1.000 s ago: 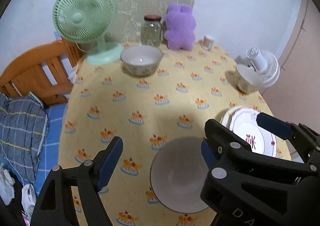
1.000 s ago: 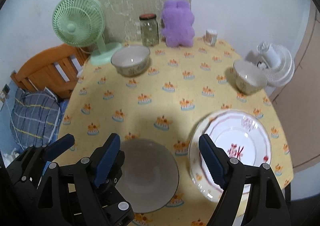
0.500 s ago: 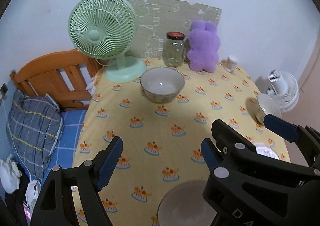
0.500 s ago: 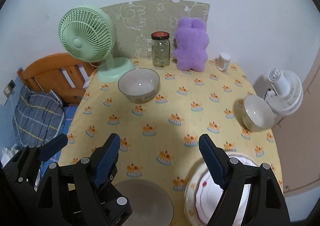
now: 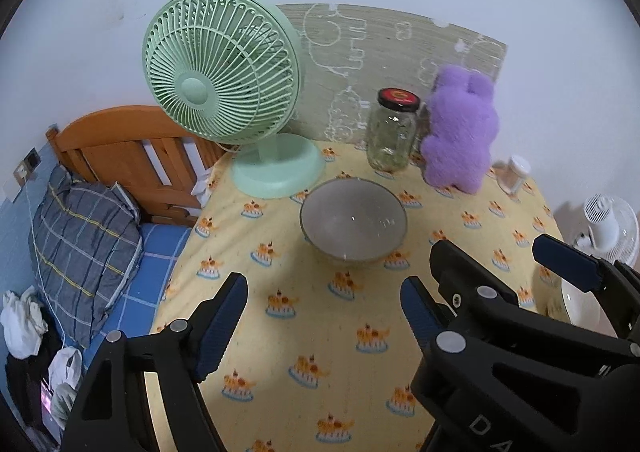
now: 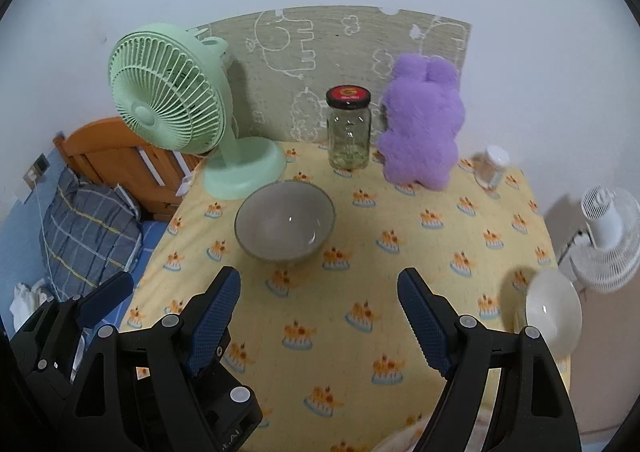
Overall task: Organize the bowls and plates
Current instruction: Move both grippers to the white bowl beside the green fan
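Both grippers hang over the near part of the tabletop [image 6: 500, 211], which wears a yellow cloth with small cake prints, and both are empty: the left gripper [image 5: 322, 316] has its jaws wide with only cloth between them, and the right gripper [image 6: 318, 314] also stands wide open over bare cloth. The nearest piece of the task is the grey bowl [image 5: 354, 226], which sits upright just in front of the base of the green fan [image 5: 224, 71]; a second, white bowl [image 6: 554, 314] rests far to the right of the fan, close to the right edge of the cloth. No plate shows clearly in these views (only a pale curved rim at the bottom of the right wrist view, which I cannot identify). I judge that the step in hand is a reach toward the grey bowl, probably with the left gripper because the bowl lies more in line with it. To do this well, one jaw should go inside the bowl and the other outside, over the near rim, so the wall is pinched. The approach should come from the near side, because the fan base stands just behind the bowl, and the glass jar [image 5: 392, 131] and the purple plush toy [image 5: 460, 131] to the right of the fan are also easy to knock.
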Action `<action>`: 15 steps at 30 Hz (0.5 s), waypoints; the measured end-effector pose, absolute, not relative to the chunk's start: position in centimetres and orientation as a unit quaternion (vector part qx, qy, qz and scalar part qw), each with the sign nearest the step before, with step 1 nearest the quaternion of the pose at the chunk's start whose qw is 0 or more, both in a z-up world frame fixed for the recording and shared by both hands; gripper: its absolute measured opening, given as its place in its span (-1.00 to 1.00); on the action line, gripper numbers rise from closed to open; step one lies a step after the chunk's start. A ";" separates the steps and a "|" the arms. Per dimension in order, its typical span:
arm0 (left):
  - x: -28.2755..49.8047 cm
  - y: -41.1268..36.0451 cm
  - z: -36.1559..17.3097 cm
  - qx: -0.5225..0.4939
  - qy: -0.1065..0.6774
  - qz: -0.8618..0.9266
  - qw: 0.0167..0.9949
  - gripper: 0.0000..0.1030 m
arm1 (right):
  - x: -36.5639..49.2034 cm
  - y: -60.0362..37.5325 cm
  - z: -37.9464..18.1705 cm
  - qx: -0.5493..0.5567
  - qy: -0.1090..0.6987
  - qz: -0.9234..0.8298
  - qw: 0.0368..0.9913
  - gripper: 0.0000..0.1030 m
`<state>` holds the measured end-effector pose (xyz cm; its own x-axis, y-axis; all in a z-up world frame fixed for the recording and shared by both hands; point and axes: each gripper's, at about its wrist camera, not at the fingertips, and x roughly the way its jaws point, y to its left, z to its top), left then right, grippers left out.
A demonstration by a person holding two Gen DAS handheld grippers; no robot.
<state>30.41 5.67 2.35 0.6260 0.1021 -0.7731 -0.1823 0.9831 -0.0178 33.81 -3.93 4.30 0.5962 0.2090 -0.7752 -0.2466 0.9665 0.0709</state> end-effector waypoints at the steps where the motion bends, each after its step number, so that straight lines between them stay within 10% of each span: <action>1: 31.0 5.7 2.3 -0.047 0.425 0.083 0.900 0.55 | 34.5 -3.9 4.2 -0.021 0.431 0.129 0.893 0.62; 15: 38.9 7.5 -1.2 -0.043 0.436 0.105 0.893 0.15 | 43.0 -2.4 0.5 -0.007 0.446 0.124 0.886 0.45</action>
